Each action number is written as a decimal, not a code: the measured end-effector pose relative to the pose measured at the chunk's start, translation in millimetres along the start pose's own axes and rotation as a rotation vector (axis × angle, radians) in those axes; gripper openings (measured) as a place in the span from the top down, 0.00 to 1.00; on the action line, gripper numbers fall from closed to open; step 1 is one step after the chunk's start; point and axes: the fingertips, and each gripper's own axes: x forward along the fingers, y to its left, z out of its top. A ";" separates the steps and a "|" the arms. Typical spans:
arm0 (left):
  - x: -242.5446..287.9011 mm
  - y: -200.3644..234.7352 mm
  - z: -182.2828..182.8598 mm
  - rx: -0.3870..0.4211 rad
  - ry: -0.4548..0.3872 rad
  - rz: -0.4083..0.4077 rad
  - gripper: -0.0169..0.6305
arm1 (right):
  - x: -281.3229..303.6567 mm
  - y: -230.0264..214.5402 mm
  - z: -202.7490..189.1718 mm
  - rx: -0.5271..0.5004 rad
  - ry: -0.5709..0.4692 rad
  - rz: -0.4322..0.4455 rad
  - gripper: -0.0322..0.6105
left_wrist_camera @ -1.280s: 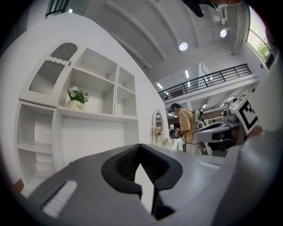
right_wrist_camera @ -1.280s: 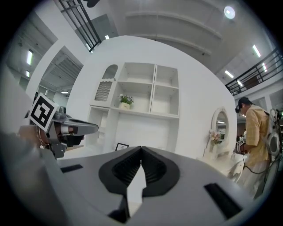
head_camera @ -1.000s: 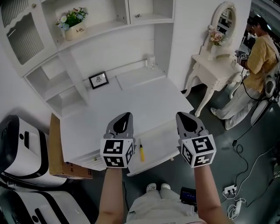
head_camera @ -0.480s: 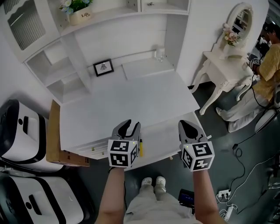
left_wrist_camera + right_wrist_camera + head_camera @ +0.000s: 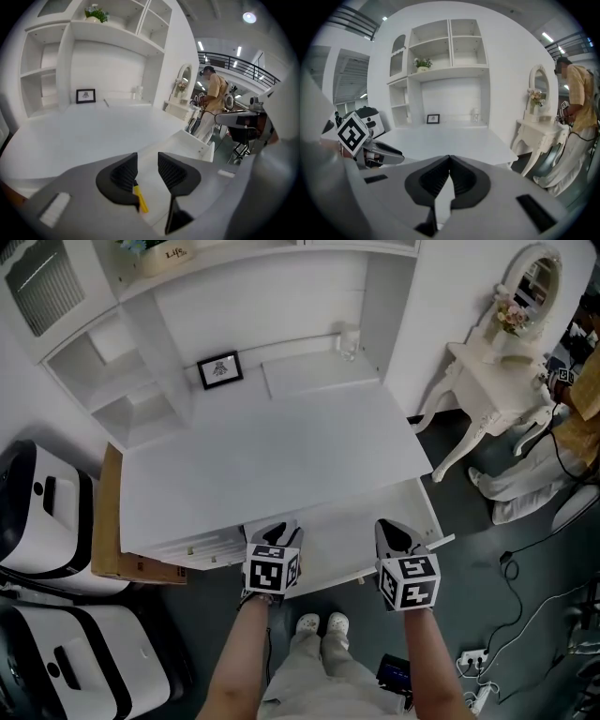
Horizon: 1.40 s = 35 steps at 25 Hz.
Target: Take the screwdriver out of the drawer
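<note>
The screwdriver [image 5: 139, 200], with a yellow handle, lies in the open white drawer [image 5: 352, 538] under the desk's front edge. In the left gripper view it shows just below the left jaw; in the head view my left gripper [image 5: 280, 531] hides it. The left gripper [image 5: 147, 161] hangs over the drawer's left part. Its jaws have just been opening and now stand open, with nothing between the pads. My right gripper [image 5: 391, 529] hovers over the drawer's right part. Its jaws [image 5: 450, 161] are shut and hold nothing.
The white desk [image 5: 272, 456] carries a small picture frame [image 5: 219, 369] and a glass [image 5: 349, 341] at the back under shelves. A cardboard box [image 5: 106, 540] and white machines [image 5: 47, 512] stand at the left. A dressing table [image 5: 497, 362] and a person [image 5: 583, 390] are at the right.
Both grippers have come down toward the drawer's front. The left jaws went from shut to open. The left gripper now covers the screwdriver in the head view.
</note>
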 end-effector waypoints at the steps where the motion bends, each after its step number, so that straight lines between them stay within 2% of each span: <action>1: 8.2 0.1 -10.1 -0.010 0.033 0.003 0.76 | 4.9 -2.7 -8.5 0.005 0.018 0.001 0.94; 7: 48.9 8.2 -65.0 -0.111 0.193 0.033 0.76 | 37.3 -17.0 -60.9 0.045 0.154 0.005 0.94; 12: 69.8 14.7 -89.6 -0.171 0.287 0.049 0.76 | 58.9 -26.6 -86.9 0.072 0.238 0.013 0.94; 21: 111.6 30.0 -126.5 -0.160 0.408 0.102 0.75 | 92.1 -28.8 -123.4 0.126 0.340 0.027 0.94; 30: 131.9 40.3 -154.8 -0.119 0.538 0.165 0.74 | 100.3 -36.4 -130.9 0.179 0.369 0.009 0.94; 35: 134.5 40.9 -155.7 -0.090 0.560 0.186 0.73 | 100.0 -39.3 -130.6 0.184 0.368 0.002 0.94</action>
